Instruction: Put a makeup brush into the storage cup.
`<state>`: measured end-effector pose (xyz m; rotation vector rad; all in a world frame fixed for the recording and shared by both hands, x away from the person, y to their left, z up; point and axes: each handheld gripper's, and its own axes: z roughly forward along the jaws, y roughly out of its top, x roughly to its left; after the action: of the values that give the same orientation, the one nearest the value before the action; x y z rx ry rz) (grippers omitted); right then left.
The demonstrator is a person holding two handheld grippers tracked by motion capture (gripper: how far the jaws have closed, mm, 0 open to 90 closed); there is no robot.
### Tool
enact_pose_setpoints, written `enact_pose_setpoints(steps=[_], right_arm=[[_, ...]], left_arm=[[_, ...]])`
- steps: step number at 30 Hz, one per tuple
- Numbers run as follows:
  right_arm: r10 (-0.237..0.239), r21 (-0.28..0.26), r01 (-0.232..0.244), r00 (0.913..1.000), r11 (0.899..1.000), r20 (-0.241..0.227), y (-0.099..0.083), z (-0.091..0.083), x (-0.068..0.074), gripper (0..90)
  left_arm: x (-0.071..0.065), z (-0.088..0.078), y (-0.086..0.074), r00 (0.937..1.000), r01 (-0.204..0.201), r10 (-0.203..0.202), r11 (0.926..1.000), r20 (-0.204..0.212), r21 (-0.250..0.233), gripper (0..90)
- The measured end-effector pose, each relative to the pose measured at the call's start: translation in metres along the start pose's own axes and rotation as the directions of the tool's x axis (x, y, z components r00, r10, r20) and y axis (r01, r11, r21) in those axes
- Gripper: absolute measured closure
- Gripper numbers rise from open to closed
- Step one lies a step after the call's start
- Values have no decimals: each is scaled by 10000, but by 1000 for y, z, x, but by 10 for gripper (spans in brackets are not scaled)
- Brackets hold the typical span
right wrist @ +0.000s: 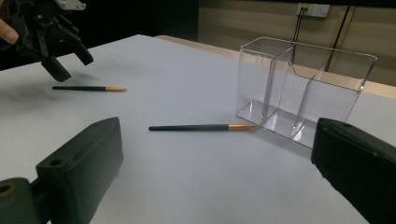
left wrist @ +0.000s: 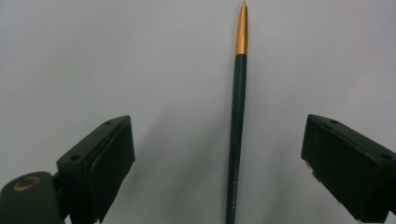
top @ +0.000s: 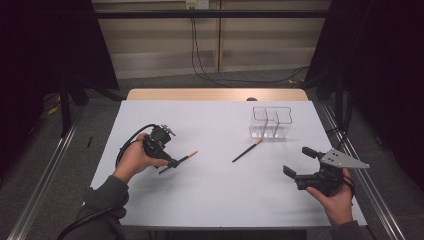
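High view, left gripper (top: 172, 163): fingers apart, pen (left wrist: 236, 135) straddled, untouched on bench (top: 215, 195).
Right gripper (top: 299, 161): fingers spread, nothing held.
Second pen (right wrist: 201, 127): tip touching clear organizer (right wrist: 306, 88).

At about two o'clock on my white table (top: 210, 195) stood a clear divided holder (top: 271, 123), a second dark pen (top: 246, 151) touching its base.

In the left gripper view we lose the pen's (left wrist: 237, 121) lower end at the bottom edge, its print too blurred to read. From above, the left tongs (top: 169, 164) cover one end of that pen. The organizer's (right wrist: 322, 88) right wall sits behind a jaw.
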<state>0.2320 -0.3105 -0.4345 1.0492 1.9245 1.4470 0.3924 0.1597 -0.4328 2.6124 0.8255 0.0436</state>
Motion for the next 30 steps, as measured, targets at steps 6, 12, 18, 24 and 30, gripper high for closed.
enact_pose_setpoints(steps=[6, 12, 18, 24, 30], right_arm=[[-10, -23, 10, 10000, 10000, 56, 0, 0, 0, 19], [-34, -34, 35, 10000, 10000, 39, 0, -1, -1, 19], [-35, -24, 35, 10000, 10000, 52, 0, -1, -1, 19], [-44, -48, 45, 10000, 10000, 45, 0, 0, -1, 19], [20, -4, -20, 10000, 10000, 39, 0, -1, -1, 19]], left_arm=[[-1, -1, 2, 9992, -408, 409, 9991, -43, 127, 237], [-3, 3, 0, 9981, -575, 564, 9974, 246, 444, 366], [-2, 6, -2, 9973, -662, 635, 9945, 355, 811, 456], [0, 11, -5, 9978, -545, 504, 9934, 430, 1009, 528], [0, 12, -5, 9975, -614, 574, 9927, 413, 1040, 555]])
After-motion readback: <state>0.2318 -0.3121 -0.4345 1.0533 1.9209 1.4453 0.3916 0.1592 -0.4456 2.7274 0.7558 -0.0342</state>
